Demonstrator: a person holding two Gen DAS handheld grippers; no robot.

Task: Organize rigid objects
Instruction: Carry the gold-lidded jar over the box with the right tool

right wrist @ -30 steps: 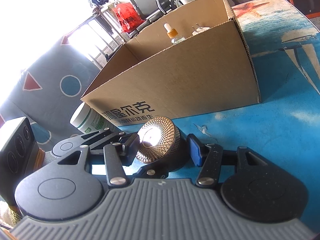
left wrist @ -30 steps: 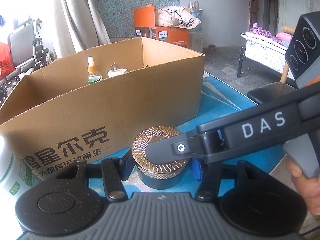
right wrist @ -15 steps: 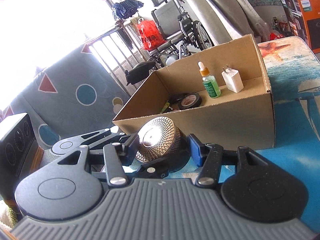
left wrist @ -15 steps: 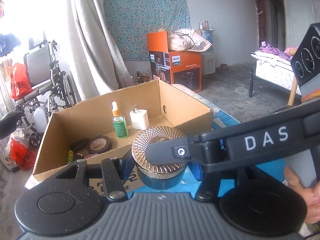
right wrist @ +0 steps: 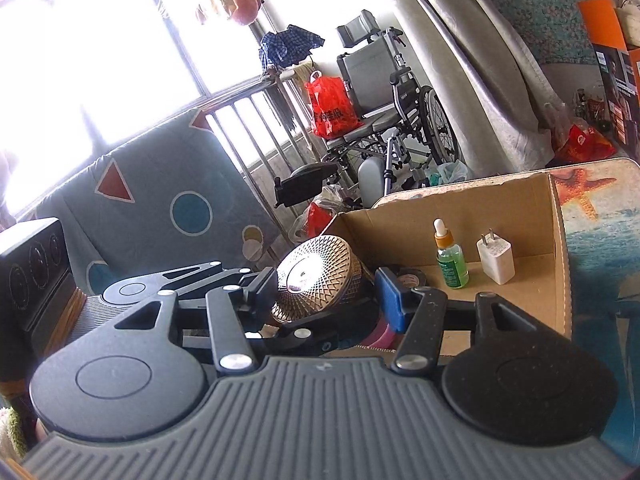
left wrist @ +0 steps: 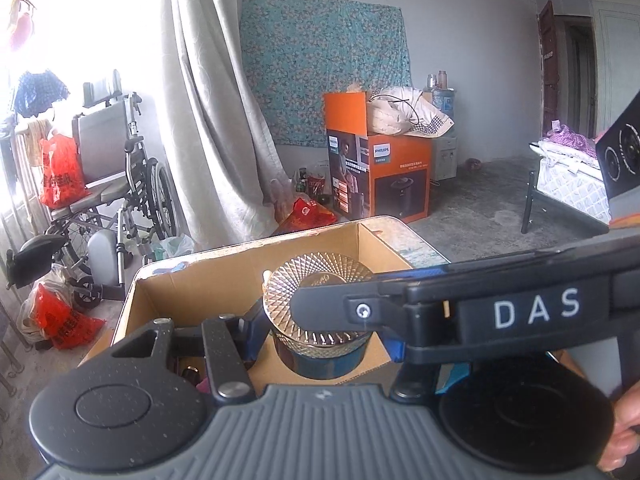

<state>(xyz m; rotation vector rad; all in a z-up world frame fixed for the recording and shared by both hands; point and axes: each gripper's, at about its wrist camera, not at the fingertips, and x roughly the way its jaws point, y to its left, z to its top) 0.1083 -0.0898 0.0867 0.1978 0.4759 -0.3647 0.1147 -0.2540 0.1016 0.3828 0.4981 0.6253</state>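
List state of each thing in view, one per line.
jar: gold lid on, gripped by both grippers, held above the box
left gripper: shut on jar
right gripper: shut on jar
box: open
dropper bottle: upright, capped, in box
charger: standing in box

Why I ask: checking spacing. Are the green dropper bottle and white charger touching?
Apart. The right wrist view shows box floor between the dropper bottle and charger.

Our left tongs [left wrist: 320,338] grip the gold-lidded jar [left wrist: 320,316] over the open cardboard box [left wrist: 224,280]; the right tongs [left wrist: 320,308], marked DAS, cross its lid. Behind: wheelchair [left wrist: 120,184], orange Philips box [left wrist: 384,176].
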